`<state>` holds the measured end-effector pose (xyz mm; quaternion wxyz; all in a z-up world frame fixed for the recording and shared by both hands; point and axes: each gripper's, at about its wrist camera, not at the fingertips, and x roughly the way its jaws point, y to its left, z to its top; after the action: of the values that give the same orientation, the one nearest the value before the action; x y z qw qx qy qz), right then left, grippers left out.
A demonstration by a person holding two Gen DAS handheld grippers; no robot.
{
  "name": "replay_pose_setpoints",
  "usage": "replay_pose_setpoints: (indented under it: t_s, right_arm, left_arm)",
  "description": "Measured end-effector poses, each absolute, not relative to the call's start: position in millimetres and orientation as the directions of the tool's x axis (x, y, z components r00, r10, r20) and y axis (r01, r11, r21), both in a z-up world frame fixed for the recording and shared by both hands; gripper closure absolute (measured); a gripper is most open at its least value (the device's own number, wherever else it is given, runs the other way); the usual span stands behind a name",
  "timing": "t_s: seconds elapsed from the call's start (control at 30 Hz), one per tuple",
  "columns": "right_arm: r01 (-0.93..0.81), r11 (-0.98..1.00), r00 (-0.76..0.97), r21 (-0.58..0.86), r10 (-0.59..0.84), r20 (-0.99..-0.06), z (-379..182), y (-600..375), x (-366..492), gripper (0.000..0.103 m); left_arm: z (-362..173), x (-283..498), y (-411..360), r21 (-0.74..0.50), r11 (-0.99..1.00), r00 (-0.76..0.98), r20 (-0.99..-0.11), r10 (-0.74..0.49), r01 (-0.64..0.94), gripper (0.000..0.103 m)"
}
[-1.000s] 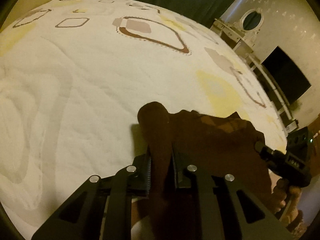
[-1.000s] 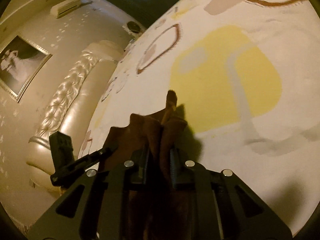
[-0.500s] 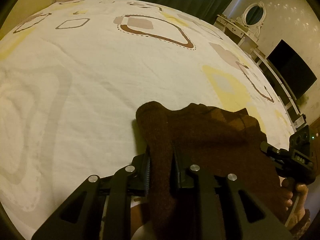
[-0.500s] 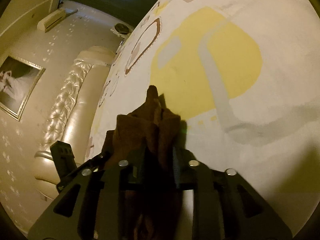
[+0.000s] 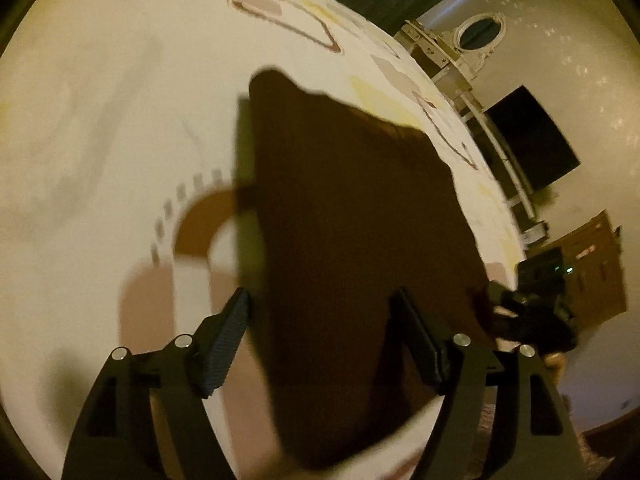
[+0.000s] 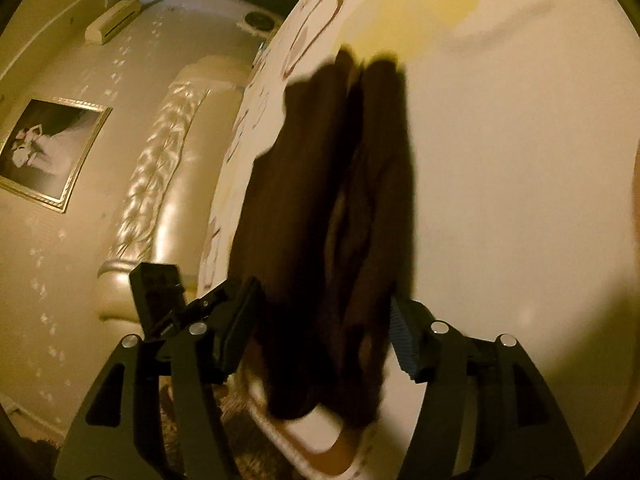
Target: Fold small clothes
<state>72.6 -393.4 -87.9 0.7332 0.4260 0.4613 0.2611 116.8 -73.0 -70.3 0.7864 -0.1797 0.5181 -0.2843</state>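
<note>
Brown garment (image 5: 352,240) lies on the bed (image 5: 100,120) near its edge. Left gripper (image 5: 320,320) and right gripper (image 6: 324,320) straddle it, jaws just opened wide, pads off the cloth.

Both wrist views look steeply down, close over the bed (image 5: 100,128), sharing the brown cloth (image 5: 352,240)
</note>
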Motion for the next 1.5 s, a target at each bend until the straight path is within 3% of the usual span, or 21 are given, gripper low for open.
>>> replay_pose_setpoints:
  t_s: [0.07,0.17,0.37,0.47,0.5,0.53,0.6,0.63,0.73,1.0,1.17,1.5]
  right_arm:
    - [-0.004,0.509,0.423,0.86,0.781,-0.46,-87.2,-381.9,64.8,0.043]
    - [-0.004,0.514,0.407,0.858,0.784,-0.468,-86.6,-373.3,64.5,0.044]
    - [0.067,0.342,0.446,0.937,0.83,-0.335,-91.5,-387.8,63.8,0.033]
    - [0.055,0.396,0.44,0.917,0.815,-0.378,-88.8,-383.0,62.0,0.033]
    - [0.047,0.419,0.437,0.907,0.808,-0.396,-87.4,-380.7,60.5,0.039]
    - [0.043,0.457,0.436,0.889,0.791,-0.428,-85.8,-377.8,60.1,0.059]
    - [0.054,0.504,0.426,0.862,0.769,-0.476,-88.9,-377.2,58.9,0.087]
    - [0.053,0.503,0.431,0.862,0.767,-0.475,-90.1,-379.4,57.3,0.09]
    - [0.05,0.482,0.448,0.874,0.772,-0.452,-93.4,-386.7,50.1,0.092]
    - [0.065,0.449,0.454,0.891,0.782,-0.427,-111.3,-393.6,46.3,0.092]
    - [0.053,0.442,0.455,0.896,0.788,-0.416,-103.1,-389.4,46.0,0.092]
    - [0.054,0.443,0.456,0.895,0.786,-0.417,-110.2,-396.2,47.1,0.092]
  left_arm:
    - [-69.8,107.0,-77.5,-0.566,0.778,0.306,-0.716,-0.628,0.272,0.031]
    - [-68.4,101.8,-85.0,-0.519,0.808,0.323,-0.742,-0.588,0.279,0.044]
    - [-69.0,103.6,-85.8,-0.541,0.802,0.308,-0.741,-0.597,0.253,0.046]
    - [-70.0,102.1,-86.4,-0.539,0.805,0.319,-0.739,-0.594,0.25,0.046]
    - [-70.0,100.5,-87.5,-0.535,0.807,0.323,-0.74,-0.591,0.249,0.046]
    - [-69.9,99.2,-88.2,-0.532,0.809,0.326,-0.741,-0.587,0.249,0.049]
    - [-69.4,98.1,-88.9,-0.536,0.808,0.321,-0.742,-0.589,0.243,0.057]
    - [-69.1,96.8,-88.7,-0.544,0.805,0.315,-0.74,-0.594,0.239,0.061]
    - [-66.9,93.7,-91.0,-0.538,0.805,0.311,-0.742,-0.593,0.25,0.067]
    - [-70.8,95.8,-96.9,-0.514,0.821,0.329,-0.752,-0.571,0.25,0.067]
    - [-63.4,90.3,-99.6,-0.478,0.838,0.346,-0.765,-0.544,0.262,0.074]
    - [-68.3,91.4,-101.6,-0.481,0.839,0.348,-0.764,-0.544,0.256,0.074]
